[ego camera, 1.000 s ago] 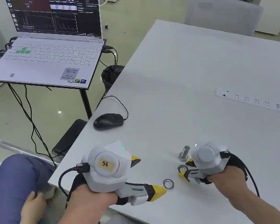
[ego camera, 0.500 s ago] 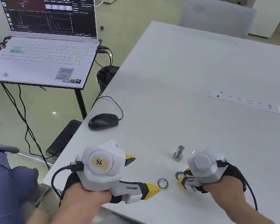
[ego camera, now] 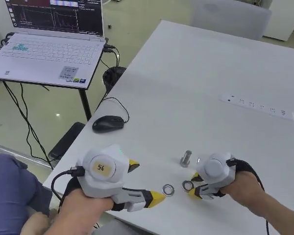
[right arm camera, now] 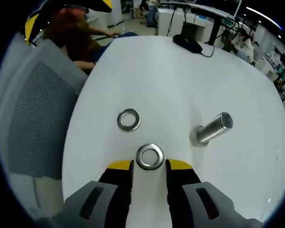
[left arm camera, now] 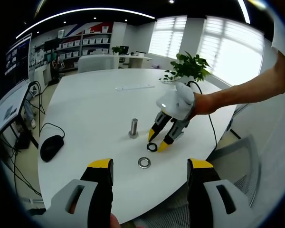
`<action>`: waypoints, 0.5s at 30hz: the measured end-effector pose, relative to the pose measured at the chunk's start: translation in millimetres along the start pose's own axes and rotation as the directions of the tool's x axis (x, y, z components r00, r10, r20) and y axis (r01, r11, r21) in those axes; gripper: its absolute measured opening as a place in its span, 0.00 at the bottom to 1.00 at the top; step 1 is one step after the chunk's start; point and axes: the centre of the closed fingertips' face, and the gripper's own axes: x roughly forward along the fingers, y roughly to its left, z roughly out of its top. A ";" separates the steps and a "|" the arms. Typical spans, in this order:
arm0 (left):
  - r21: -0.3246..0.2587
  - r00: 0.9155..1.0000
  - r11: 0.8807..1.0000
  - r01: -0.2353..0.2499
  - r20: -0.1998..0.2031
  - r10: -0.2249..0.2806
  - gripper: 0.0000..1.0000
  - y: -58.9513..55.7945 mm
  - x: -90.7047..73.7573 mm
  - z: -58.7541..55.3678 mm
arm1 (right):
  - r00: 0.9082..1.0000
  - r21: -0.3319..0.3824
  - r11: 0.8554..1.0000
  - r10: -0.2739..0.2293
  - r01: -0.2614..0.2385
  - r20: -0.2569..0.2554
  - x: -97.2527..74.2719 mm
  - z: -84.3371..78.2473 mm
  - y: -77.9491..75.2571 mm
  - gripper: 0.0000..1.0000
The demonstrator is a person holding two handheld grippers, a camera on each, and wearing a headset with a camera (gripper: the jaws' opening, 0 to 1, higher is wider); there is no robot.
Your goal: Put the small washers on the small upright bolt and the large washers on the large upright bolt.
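Note:
One upright metal bolt [ego camera: 185, 157] [left arm camera: 133, 128] [right arm camera: 211, 128] stands on the white table [ego camera: 201, 88]. Two washers lie flat near it. One washer [ego camera: 187, 185] [left arm camera: 152, 147] [right arm camera: 149, 156] sits at the tips of my right gripper [ego camera: 191, 188] [left arm camera: 159, 141] [right arm camera: 149, 165]. The jaws are drawn in against its two sides and hold it low on the table. The other washer [ego camera: 168, 189] [left arm camera: 144, 162] [right arm camera: 129, 119] lies loose, just ahead of my left gripper [ego camera: 144, 182] [left arm camera: 150, 164]. That gripper is wide open and holds nothing.
A black mouse [ego camera: 108, 123] [left arm camera: 51, 147] with its cable lies at the table's left edge. A white power strip [ego camera: 257, 107] is further back. A laptop [ego camera: 49, 46] stands on a side stand to the left. The table's near edge is just below both grippers.
The washer at my right gripper's tips has come with the gripper a little away from the bolt, toward the near edge. The loose washer and the bolt have stayed put.

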 end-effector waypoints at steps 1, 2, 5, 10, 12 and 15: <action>-0.001 1.000 1.000 -0.002 0.000 0.002 0.62 0.5 -0.4 -0.3 | 1.000 -0.008 1.000 0.002 -0.002 0.001 0.3 0.6 -0.8 0.29; -0.003 1.000 1.000 -0.006 0.001 0.006 0.62 1.1 -1.0 -0.2 | 1.000 -0.016 1.000 0.007 -0.007 -0.001 -0.2 2.1 -1.8 0.28; -0.006 1.000 1.000 -0.012 0.001 0.012 0.62 2.2 -1.9 -0.2 | 1.000 -0.060 0.998 0.019 -0.019 -0.001 1.5 3.3 -1.4 0.28; -0.007 1.000 1.000 -0.015 -0.003 0.015 0.62 2.2 -1.5 -1.3 | 0.999 -0.091 0.995 0.034 -0.032 0.018 3.0 5.5 -0.7 0.28; -0.006 1.000 1.000 -0.013 -0.005 0.013 0.62 1.1 -0.5 -1.4 | 0.999 -0.103 0.994 0.037 -0.035 0.020 2.5 5.2 -0.1 0.28; -0.002 1.000 1.000 -0.006 -0.009 0.006 0.62 -1.7 1.8 -1.5 | 0.999 -0.116 0.993 0.033 -0.030 0.027 2.9 5.1 0.1 0.26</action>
